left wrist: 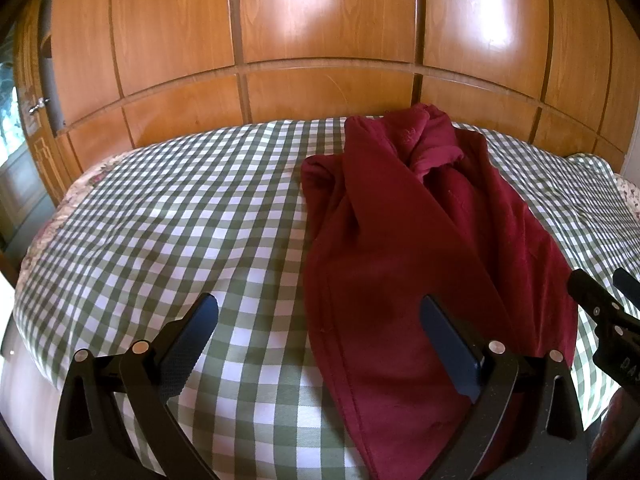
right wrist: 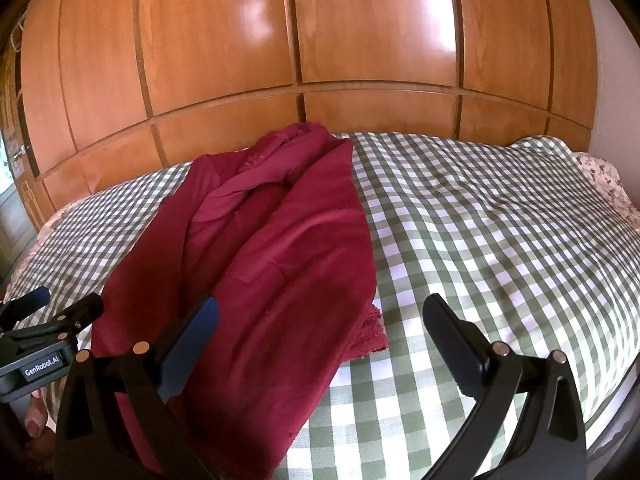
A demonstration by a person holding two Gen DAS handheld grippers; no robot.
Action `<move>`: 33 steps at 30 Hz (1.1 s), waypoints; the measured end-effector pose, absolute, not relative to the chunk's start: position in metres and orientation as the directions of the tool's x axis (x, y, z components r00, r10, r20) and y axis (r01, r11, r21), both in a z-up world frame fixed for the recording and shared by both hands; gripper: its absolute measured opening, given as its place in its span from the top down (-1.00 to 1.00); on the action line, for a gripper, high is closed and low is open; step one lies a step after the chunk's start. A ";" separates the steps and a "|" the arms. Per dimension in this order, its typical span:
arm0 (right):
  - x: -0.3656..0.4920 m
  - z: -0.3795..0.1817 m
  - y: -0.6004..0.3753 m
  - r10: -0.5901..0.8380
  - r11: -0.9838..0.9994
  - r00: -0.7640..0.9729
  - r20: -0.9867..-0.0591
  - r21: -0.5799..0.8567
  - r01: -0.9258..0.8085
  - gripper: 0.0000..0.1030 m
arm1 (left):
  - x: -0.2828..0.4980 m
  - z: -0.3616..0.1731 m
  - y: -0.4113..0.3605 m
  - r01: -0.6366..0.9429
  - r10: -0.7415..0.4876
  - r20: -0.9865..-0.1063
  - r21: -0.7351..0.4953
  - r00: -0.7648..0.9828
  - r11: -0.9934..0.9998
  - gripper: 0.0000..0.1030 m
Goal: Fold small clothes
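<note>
The garment [left wrist: 420, 216] ahead of the tongs is dark red, one plain colour without pattern. The bed cover [left wrist: 180, 216] under it has a check pattern of green and white squares. At the far corner of the bed, right of the right tongs, a sheet [right wrist: 604, 180] is pale with small dark flowers. The wardrobe [left wrist: 320, 40] behind the bed is orange-brown wood with darker lines between its panels. The left tongs [left wrist: 320, 322] and right tongs [right wrist: 320, 322] are black, with dark blue pads [left wrist: 452, 348] on the fingers.
</note>
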State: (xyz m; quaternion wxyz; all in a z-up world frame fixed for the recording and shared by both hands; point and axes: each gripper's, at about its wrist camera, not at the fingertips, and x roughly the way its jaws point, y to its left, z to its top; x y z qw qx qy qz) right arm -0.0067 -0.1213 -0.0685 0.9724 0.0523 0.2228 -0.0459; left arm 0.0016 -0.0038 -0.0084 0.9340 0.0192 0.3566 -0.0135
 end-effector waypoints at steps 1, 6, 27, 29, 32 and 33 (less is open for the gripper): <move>-0.006 -0.068 -0.121 -0.067 0.991 0.896 -0.440 0.078 0.113 -0.97 | 0.001 -0.009 -0.004 0.039 -0.012 -0.667 0.026 0.745 0.999 -0.93; -0.006 -0.069 -0.121 -0.067 0.991 0.894 -0.443 0.076 0.112 -0.97 | 0.004 -0.010 -0.005 0.049 -0.019 -0.679 0.025 0.734 0.998 -0.93; 0.005 -0.081 -0.130 -0.021 0.992 0.874 -0.486 0.100 0.079 -0.97 | 0.014 -0.016 0.009 0.055 -0.073 -0.688 -0.047 0.722 0.997 -0.93; 0.006 -0.083 -0.130 0.015 0.993 0.870 -0.493 0.111 0.046 -0.97 | 0.018 -0.021 0.012 0.045 -0.068 -0.695 -0.051 0.716 0.998 -0.93; 0.006 -0.085 -0.124 0.043 0.996 0.874 -0.485 0.092 0.002 -0.96 | 0.024 -0.028 0.016 0.050 -0.083 -0.714 -0.066 0.696 0.997 -0.93; 0.006 -0.084 -0.121 0.041 0.997 0.876 -0.481 0.080 -0.003 -0.96 | 0.027 -0.031 0.016 0.053 -0.086 -0.718 -0.069 0.691 0.996 -0.93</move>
